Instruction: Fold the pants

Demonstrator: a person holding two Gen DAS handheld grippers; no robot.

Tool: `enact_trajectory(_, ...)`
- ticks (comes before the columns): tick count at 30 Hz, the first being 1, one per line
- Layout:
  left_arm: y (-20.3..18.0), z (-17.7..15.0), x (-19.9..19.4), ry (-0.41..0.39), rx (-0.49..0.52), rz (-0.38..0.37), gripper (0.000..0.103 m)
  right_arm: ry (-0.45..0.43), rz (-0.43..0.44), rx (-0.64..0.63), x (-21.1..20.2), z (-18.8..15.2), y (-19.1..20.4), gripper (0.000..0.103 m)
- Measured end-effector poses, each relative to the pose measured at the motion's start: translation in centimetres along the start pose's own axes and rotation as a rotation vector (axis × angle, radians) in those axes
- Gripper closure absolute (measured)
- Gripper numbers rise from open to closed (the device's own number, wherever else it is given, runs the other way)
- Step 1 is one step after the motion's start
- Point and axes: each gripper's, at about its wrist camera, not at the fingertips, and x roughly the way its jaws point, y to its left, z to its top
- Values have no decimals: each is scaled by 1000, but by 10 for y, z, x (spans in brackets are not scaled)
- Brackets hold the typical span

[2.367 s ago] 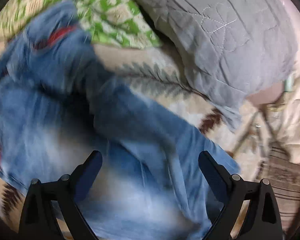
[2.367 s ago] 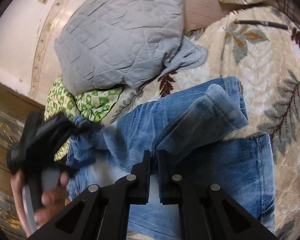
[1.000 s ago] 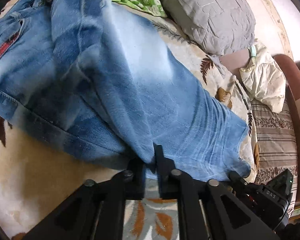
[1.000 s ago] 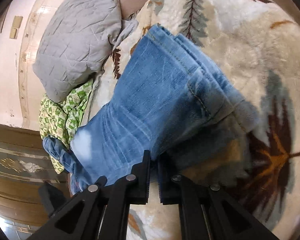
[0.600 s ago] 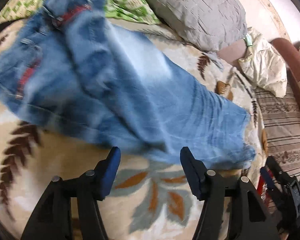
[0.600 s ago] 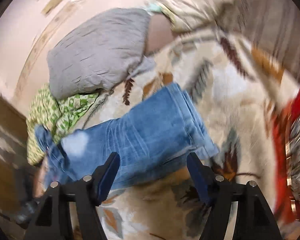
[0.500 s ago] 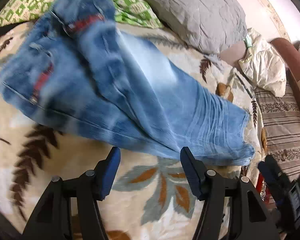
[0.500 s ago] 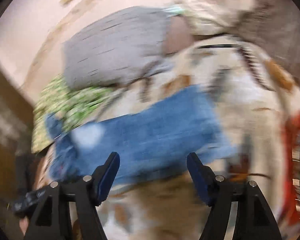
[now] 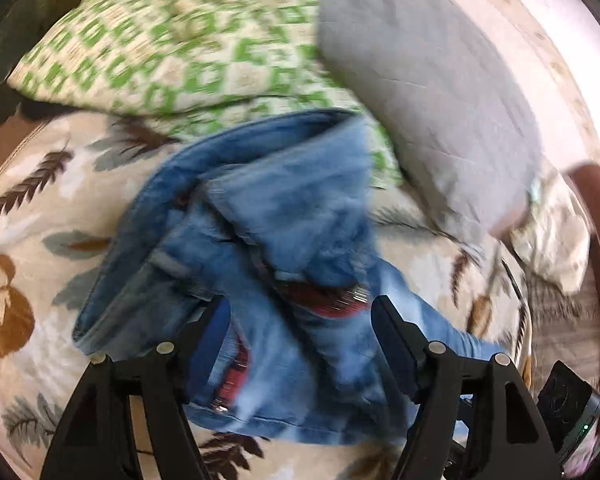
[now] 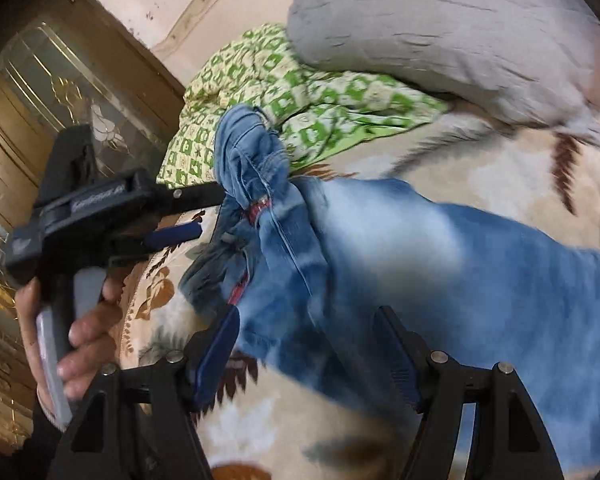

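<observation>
Blue jeans (image 9: pixel 300 216) lie on a cream leaf-patterned blanket (image 9: pixel 40 208). Their waist end, with red lining showing, is bunched up. In the left wrist view my left gripper (image 9: pixel 300 336) hovers over that waist; its jaws are opening and cloth shows behind the gap, with no pad pressing on it. In the right wrist view a hand (image 10: pixel 88 332) holds the left gripper (image 10: pixel 204 216) beside the bunched waist (image 10: pixel 252 160). My right gripper (image 10: pixel 304 340) stands open above the near edge of the jeans (image 10: pixel 440 264), gripping nothing. Both views are blurred.
A grey quilted pillow (image 9: pixel 432 60) and a green checked cloth (image 9: pixel 172 40) lie just beyond the waist. A cream cushion (image 9: pixel 556 232) and a brown sofa arm (image 9: pixel 596 200) are at the right. A wooden glass-panelled door (image 10: pixel 40 92) stands behind the left hand.
Both grippers were shut on the jeans' near edge; they have let go, opened and swung towards the waist end. The jeans now lie on the blanket.
</observation>
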Motion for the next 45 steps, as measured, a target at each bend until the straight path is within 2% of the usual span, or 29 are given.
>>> enact_trajectory(2, 9, 6, 8, 30, -33, -49, 29, 1, -3, -28, 16, 9, 9, 31)
enact_trajectory(4, 19, 12, 8, 9, -86, -31, 29, -1, -45, -49, 38, 22, 13, 31)
enact_trajectory(5, 18, 12, 4, -9, -84, -23, 29, 7, -39, -35, 49, 26, 10, 32)
enact_trajectory(7, 11, 13, -7, -57, -51, 1, 29, 26, 1, -36, 61, 23, 11, 47)
enact_trajectory(8, 9, 12, -10, -69, -42, 2, 29, 26, 1, -36, 61, 23, 11, 73)
enact_trajectory(9, 4, 11, -13, -78, -17, 6, 29, 61, 34, -73, 69, 12, 24, 82)
enact_trajectory(11, -1, 10, -12, -72, 11, 14, 26, 48, 10, -113, 67, 1, 34, 86)
enact_trajectory(12, -4, 8, -10, -67, 22, 34, 25, 42, 3, -134, 65, -6, 40, 94)
enact_trajectory(13, -3, 7, -8, -72, 25, 52, 25, 40, -11, -157, 64, -13, 44, 95)
enact_trajectory(17, 3, 2, 4, -37, 8, 91, 25, 82, -12, -164, 75, -28, 43, 95)
enact_trajectory(22, 35, 0, 16, -1, -82, 253, 26, 79, -22, -144, 79, -36, 42, 94)
enact_trajectory(23, 45, -1, 16, 6, -117, 234, 26, 73, -21, -141, 76, -36, 43, 94)
enact_trajectory(24, 51, -2, 16, 21, -140, 197, 38, 70, -21, -142, 75, -35, 45, 94)
enact_trajectory(25, 54, -3, 14, 28, -154, 185, 59, 71, -32, -152, 77, -33, 48, 93)
enact_trajectory(28, 62, -9, 10, 36, -189, 152, 73, 103, -53, -169, 84, -30, 54, 90)
enact_trajectory(29, 63, -11, 8, 39, -192, 147, 75, 117, -48, -172, 87, -29, 56, 83)
enact_trajectory(31, 65, -11, 4, 45, -196, 124, 75, 122, -38, -186, 88, -29, 60, 59)
enact_trajectory(32, 67, -11, 3, 47, -204, 110, 75, 117, -34, -196, 86, -31, 65, 38)
enact_trajectory(33, 68, -11, 0, 47, -210, 105, 75, 89, -11, -216, 76, -34, 73, 32)
enact_trajectory(37, 70, -10, -3, 60, -230, 89, 77, 42, -97, -257, 71, -32, 82, 32)
enact_trajectory(39, 72, -8, -3, 56, -235, 78, 78, 58, -172, -313, 85, -26, 87, 32)
enact_trajectory(40, 73, -8, -5, 51, -243, 61, 78, 54, -208, -332, 90, -25, 88, 35)
enact_trajectory(41, 75, -6, -5, 49, -248, 49, 79, 63, -207, -343, 97, -25, 88, 47)
enact_trajectory(42, 77, -5, -6, 50, -253, 35, 80, 81, -185, -348, 102, -25, 88, 67)
enact_trajectory(44, 75, -6, -8, 48, -247, 25, 81, 60, -228, -363, 97, -27, 88, 92)
enact_trajectory(45, 73, -7, -12, 43, -239, 21, 81, 38, -204, -351, 84, -26, 89, 93)
